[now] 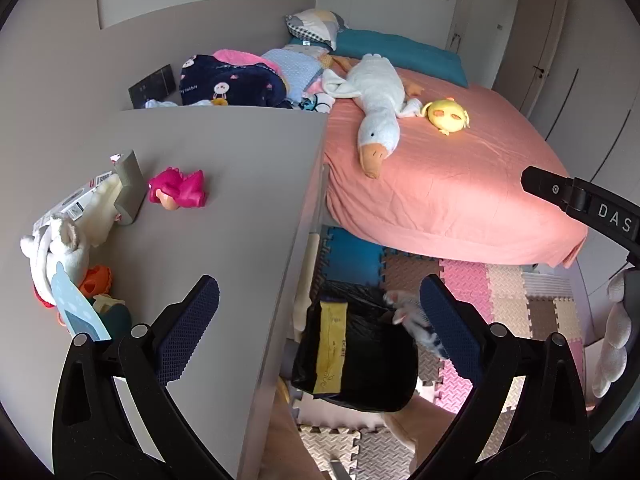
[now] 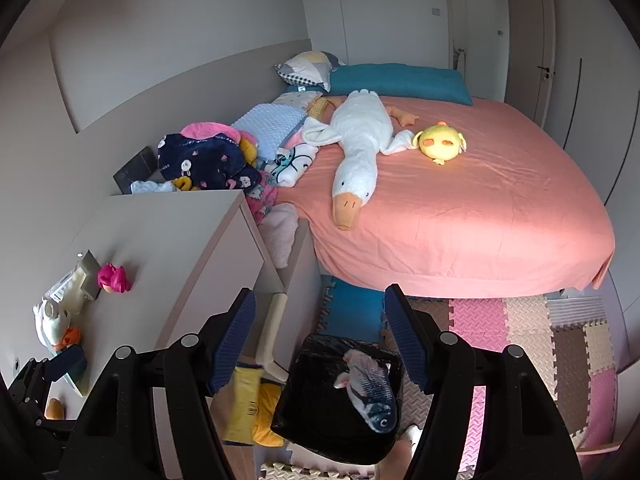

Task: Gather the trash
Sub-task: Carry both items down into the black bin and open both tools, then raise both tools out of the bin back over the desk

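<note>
Nearest the right wrist camera, the right gripper [image 2: 320, 344] hangs with its jaws spread wide and nothing between them. Directly beneath it stands a bin lined with a black trash bag [image 2: 340, 400], on the foam floor mat [image 2: 560, 344] beside the grey cabinet [image 2: 168, 240]. A fish-shaped plush [image 2: 370, 392] lies across the bag's open mouth, head toward the camera, apparently resting on the rim rather than sunk inside. A yellow package [image 2: 246, 408] sits just beside the bag on the cabinet side.

The left gripper [image 1: 320, 320] is likewise spread and empty, held over the cabinet's edge and above the same bag. In that view the fish plush is blurred near the right fingertip [image 1: 444, 320], and whether it touches the pad cannot be told.

On the cabinet top lie a pink toy [image 1: 178, 190], a white plush [image 1: 60, 248] and other small items against the wall. The bed [image 1: 460, 200] carries a goose plush [image 1: 374, 108] and a yellow chick plush [image 1: 446, 114].

Judgement: the step in hand appears to be a deposit into the bag, with both tools now free. The next move calls for selecting another piece of rubbish; which remaining item counts as trash is not evident. The yellow package is the nearest candidate, and would require a descent beside the bag without snagging the liner.
</note>
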The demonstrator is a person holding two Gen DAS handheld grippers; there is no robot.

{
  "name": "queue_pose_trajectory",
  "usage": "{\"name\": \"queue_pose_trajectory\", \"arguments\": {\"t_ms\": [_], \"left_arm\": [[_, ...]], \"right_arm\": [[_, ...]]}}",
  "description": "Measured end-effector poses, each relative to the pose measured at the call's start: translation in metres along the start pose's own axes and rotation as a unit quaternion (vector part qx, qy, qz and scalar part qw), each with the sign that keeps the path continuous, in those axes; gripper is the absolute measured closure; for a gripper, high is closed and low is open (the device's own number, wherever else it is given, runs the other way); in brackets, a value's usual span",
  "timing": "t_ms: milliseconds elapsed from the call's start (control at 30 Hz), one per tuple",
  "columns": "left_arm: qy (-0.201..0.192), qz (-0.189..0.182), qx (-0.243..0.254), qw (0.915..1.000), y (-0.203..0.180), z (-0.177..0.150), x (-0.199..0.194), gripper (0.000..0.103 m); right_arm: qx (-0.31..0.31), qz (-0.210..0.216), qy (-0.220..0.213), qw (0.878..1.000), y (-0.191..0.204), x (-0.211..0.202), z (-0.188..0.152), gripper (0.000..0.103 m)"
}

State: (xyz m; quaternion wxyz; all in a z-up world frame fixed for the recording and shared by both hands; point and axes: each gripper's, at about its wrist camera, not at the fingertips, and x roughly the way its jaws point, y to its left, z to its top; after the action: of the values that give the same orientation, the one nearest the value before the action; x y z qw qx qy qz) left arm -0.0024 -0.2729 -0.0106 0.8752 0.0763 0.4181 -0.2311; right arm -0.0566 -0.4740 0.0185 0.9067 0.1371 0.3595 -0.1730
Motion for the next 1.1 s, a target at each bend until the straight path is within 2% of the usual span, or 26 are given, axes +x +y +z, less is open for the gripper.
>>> {"name": "queue_pose_trajectory", "arguments": {"t_ms": [167, 533, 867, 1100], "left_arm": [[0.003, 0.004, -0.013, 0.9999, 0.009, -0.002, 0.002, 0.006], [-0.005, 0.017, -0.021, 0.9996, 0.03, -0.012, -0.012, 0.006], [-0.017, 0.044, -0.042, 0.998, 0.07, -0.031, -0.041, 0.006], [-0.016, 0.078, -0.059, 0.9951, 0.109, -0.053, -0.061, 0.006]], "right_arm": [[0.003, 0.004, 0.006, 1.0, 0.001, 0.007, -0.003, 0.035], [-0.016, 0.015, 0.011, 1.0, 0.03, 0.008, -0.008, 0.035], [-0.046, 0.051, 0.013, 0.998, 0.081, 0.002, -0.02, 0.035], [-0.07, 0.092, 0.02, 0.993, 0.125, -0.001, -0.033, 0.035]]}}
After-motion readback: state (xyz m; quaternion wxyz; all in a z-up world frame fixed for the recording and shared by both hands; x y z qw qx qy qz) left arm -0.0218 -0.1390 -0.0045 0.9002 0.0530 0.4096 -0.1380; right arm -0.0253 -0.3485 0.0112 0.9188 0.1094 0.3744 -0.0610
